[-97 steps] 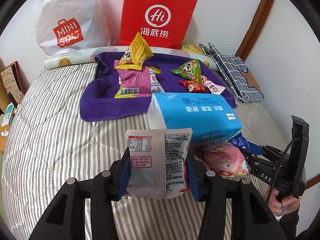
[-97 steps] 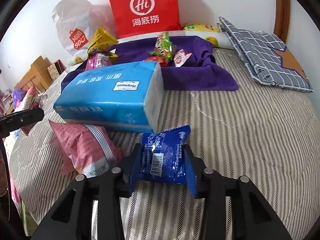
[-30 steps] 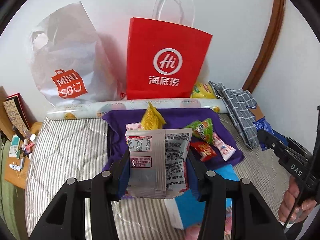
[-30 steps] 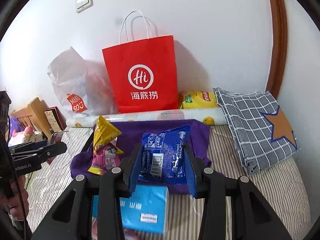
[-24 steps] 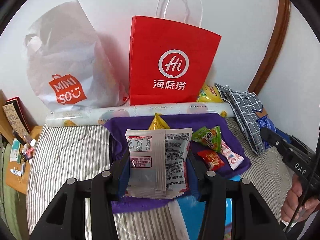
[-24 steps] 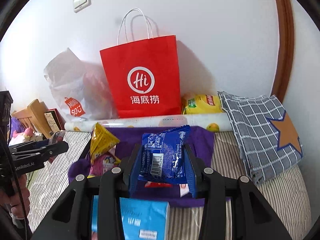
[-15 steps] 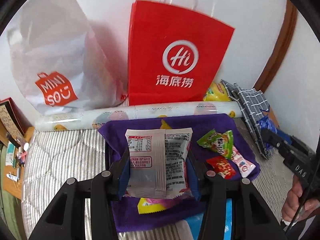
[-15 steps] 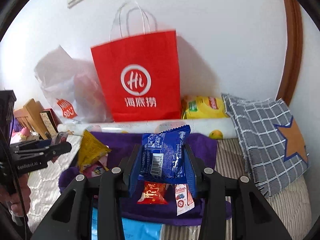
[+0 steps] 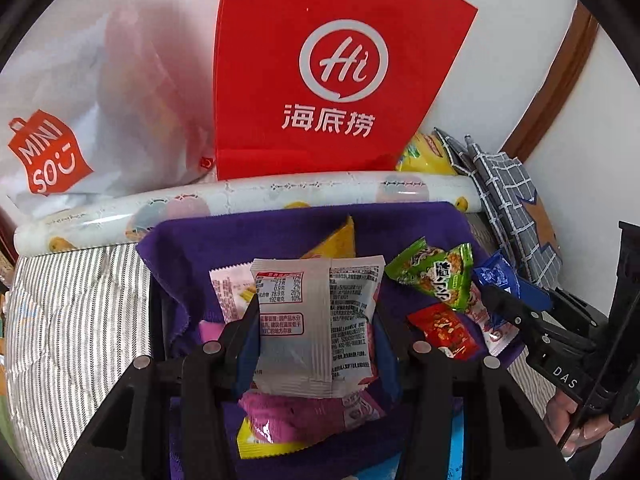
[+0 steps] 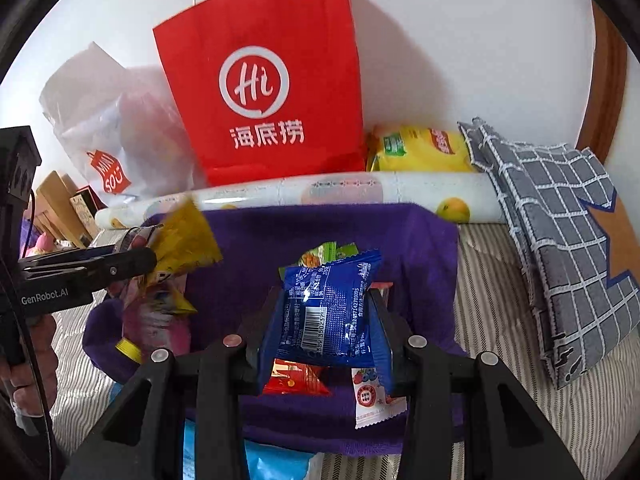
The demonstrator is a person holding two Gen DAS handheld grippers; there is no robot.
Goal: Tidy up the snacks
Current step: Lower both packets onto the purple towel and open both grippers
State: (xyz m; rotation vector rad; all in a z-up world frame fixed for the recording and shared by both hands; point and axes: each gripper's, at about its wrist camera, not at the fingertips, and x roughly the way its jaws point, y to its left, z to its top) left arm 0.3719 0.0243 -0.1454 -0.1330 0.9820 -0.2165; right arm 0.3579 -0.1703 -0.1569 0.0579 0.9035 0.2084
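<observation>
My left gripper [image 9: 316, 334] is shut on a silver-white snack packet [image 9: 316, 320] and holds it above the purple towel [image 9: 248, 240]. My right gripper [image 10: 326, 328] is shut on a blue snack packet [image 10: 328, 312], also above the purple towel [image 10: 312, 232]. On the towel lie a yellow packet [image 10: 184, 244], a pink packet [image 9: 304, 416], a green packet [image 9: 436, 276], a red packet [image 9: 444, 330] and a white berry sachet [image 10: 370, 396]. The right gripper with its blue packet also shows at the right of the left wrist view [image 9: 500, 280].
A red Hi paper bag [image 10: 264, 80] and a white Miniso bag [image 9: 60, 120] stand against the wall behind a patterned roll [image 10: 360, 194]. A yellow pack [image 10: 420, 150] and a grey checked cloth [image 10: 560, 220] lie right. A blue tissue pack [image 10: 272, 462] lies near the towel's front edge.
Both grippers have lifted off the striped bed and moved forward toward the wall, each still holding its packet, and now hang over the purple towel.
</observation>
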